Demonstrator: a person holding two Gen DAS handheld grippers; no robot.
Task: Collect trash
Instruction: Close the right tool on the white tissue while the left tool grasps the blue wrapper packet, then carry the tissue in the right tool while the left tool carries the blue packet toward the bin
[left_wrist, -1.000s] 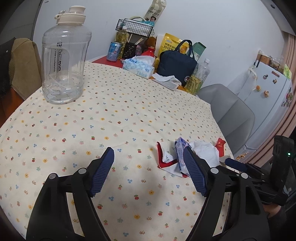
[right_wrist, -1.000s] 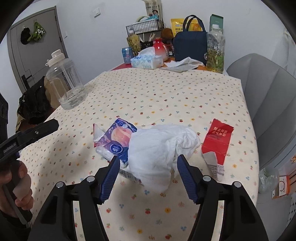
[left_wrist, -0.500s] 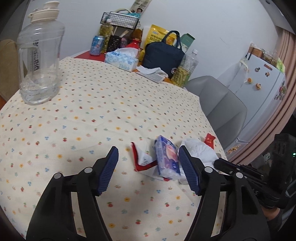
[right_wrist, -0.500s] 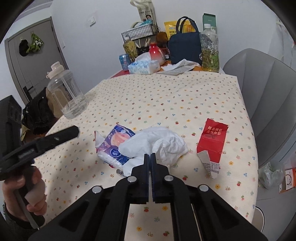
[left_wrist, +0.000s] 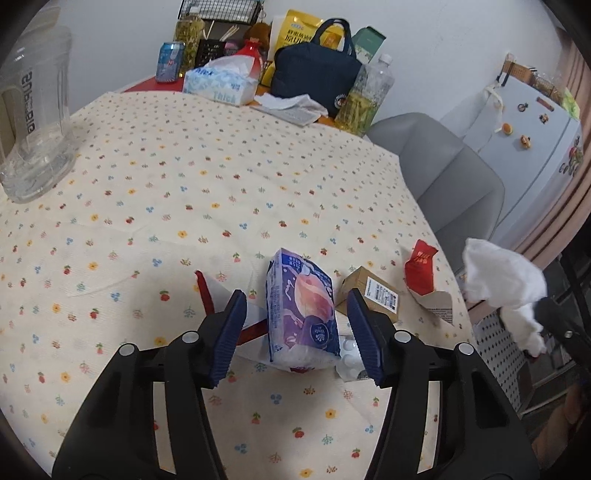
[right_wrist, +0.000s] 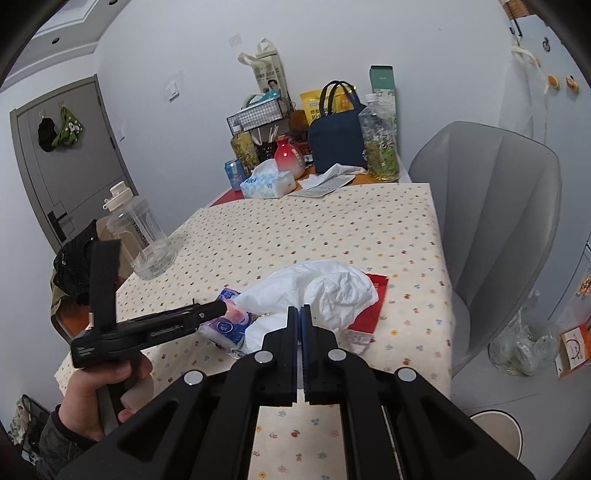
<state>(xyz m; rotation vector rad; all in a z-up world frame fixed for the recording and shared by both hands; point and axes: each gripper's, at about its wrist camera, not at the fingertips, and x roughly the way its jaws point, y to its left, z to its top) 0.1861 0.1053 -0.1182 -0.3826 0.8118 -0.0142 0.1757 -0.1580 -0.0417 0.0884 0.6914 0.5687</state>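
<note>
My right gripper (right_wrist: 300, 312) is shut on a crumpled white tissue (right_wrist: 321, 288) and holds it lifted above the table's right edge; the tissue also shows in the left wrist view (left_wrist: 502, 273). My left gripper (left_wrist: 297, 328) is open around a purple tissue pack (left_wrist: 301, 314), which lies on the floral tablecloth (left_wrist: 184, 177). A red-and-white wrapper (left_wrist: 207, 291) lies left of the pack. A small brown box (left_wrist: 371, 291) and a torn red carton (left_wrist: 421, 266) lie to its right.
A large clear water jug (left_wrist: 33, 122) stands at the far left. A tissue box (left_wrist: 221, 83), a navy bag (left_wrist: 317, 74), bottles and a can crowd the back. A grey chair (right_wrist: 495, 236) stands right of the table. A clear bag (right_wrist: 524, 347) lies on the floor.
My right gripper closed on the white tissue and lifted it off the table, uncovering the brown box. My left gripper moved forward until its open fingers flank the purple pack.
</note>
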